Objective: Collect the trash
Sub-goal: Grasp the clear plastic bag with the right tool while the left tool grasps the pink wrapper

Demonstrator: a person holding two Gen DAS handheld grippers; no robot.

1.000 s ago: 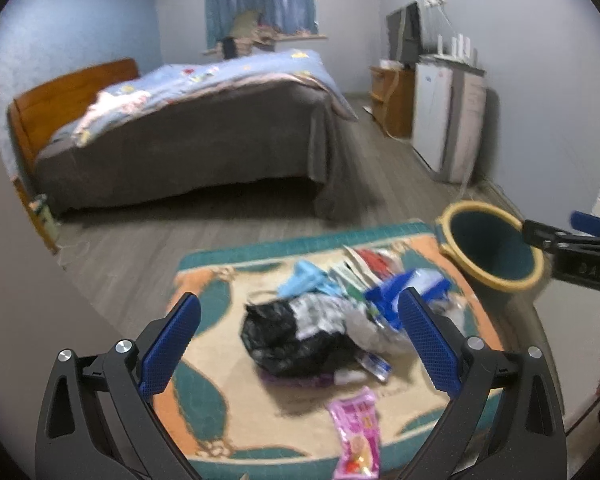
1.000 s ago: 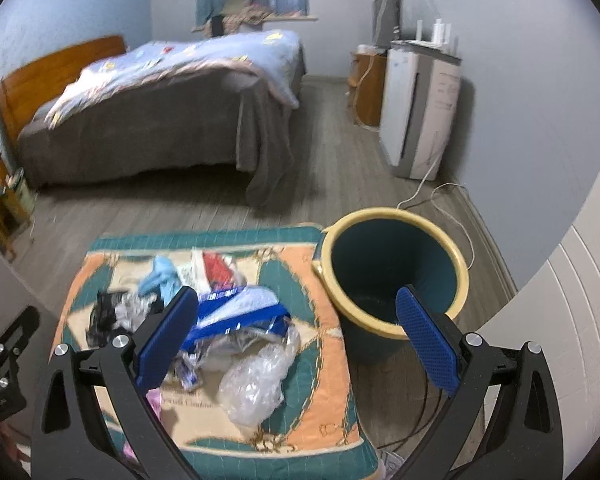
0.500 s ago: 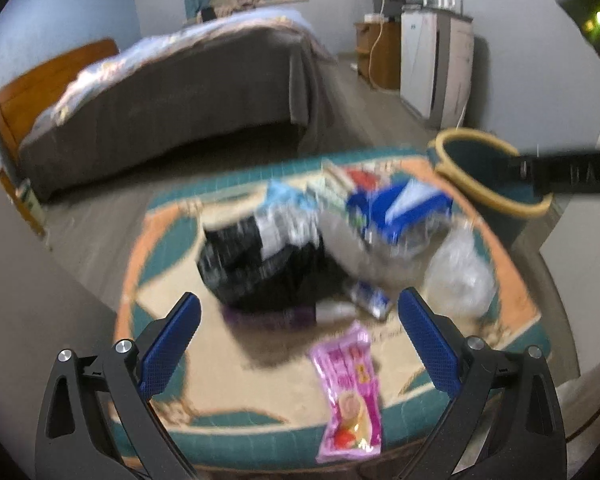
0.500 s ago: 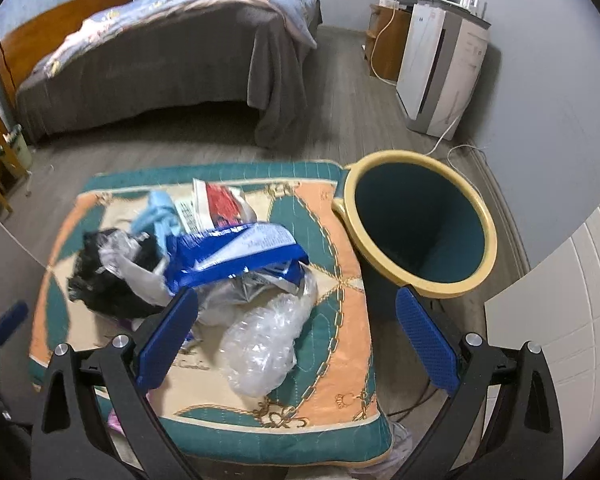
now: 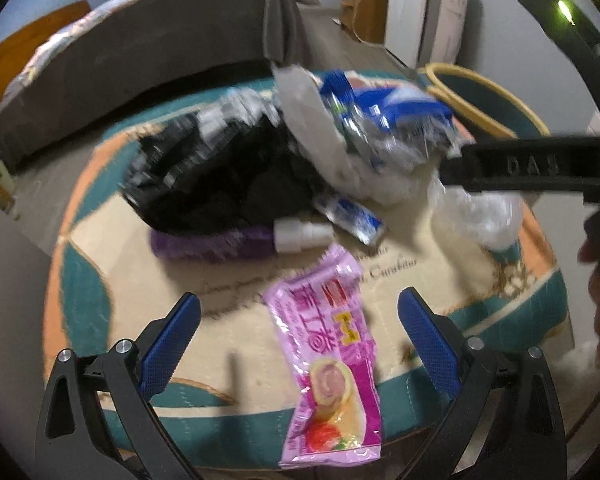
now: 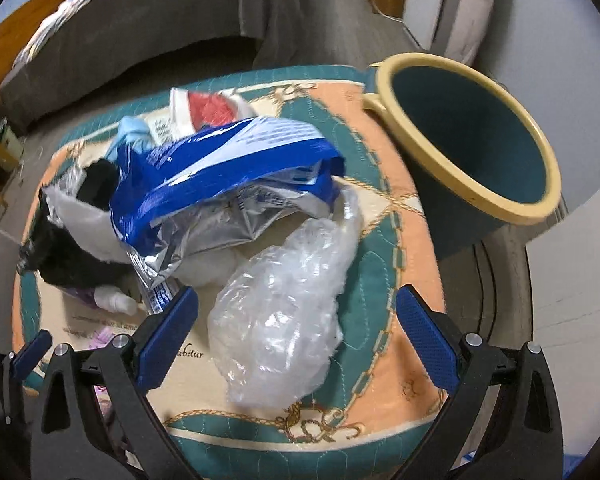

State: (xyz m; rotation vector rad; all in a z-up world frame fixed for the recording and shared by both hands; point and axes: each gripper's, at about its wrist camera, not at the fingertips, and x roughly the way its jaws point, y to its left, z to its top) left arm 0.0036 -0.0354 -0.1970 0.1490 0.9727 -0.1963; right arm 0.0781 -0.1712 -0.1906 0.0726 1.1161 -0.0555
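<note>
A pile of trash lies on a patterned rug [image 5: 236, 320]. My left gripper [image 5: 300, 344] is open, hovering over a pink snack wrapper [image 5: 328, 364] that lies between its fingers. Behind it are a black plastic bag [image 5: 224, 184], a purple item with a white cap [image 5: 236, 242] and a blue-and-silver foil bag [image 5: 384, 116]. My right gripper [image 6: 298, 344] is open above a crumpled clear plastic bag [image 6: 288, 312]. The foil bag [image 6: 228, 172] lies behind it. A teal bin with a yellow rim [image 6: 472, 144] stands at the rug's right edge.
A bed with a grey cover [image 5: 148, 48] stands behind the rug on a wood floor. White appliances [image 5: 424, 12] and a wooden cabinet line the right wall. The right gripper's body [image 5: 532, 168] crosses the left wrist view at right.
Both grippers have dropped lower and closer to the rug. The pink wrapper now lies between the left fingers and the clear bag between the right fingers. Both stay open.
</note>
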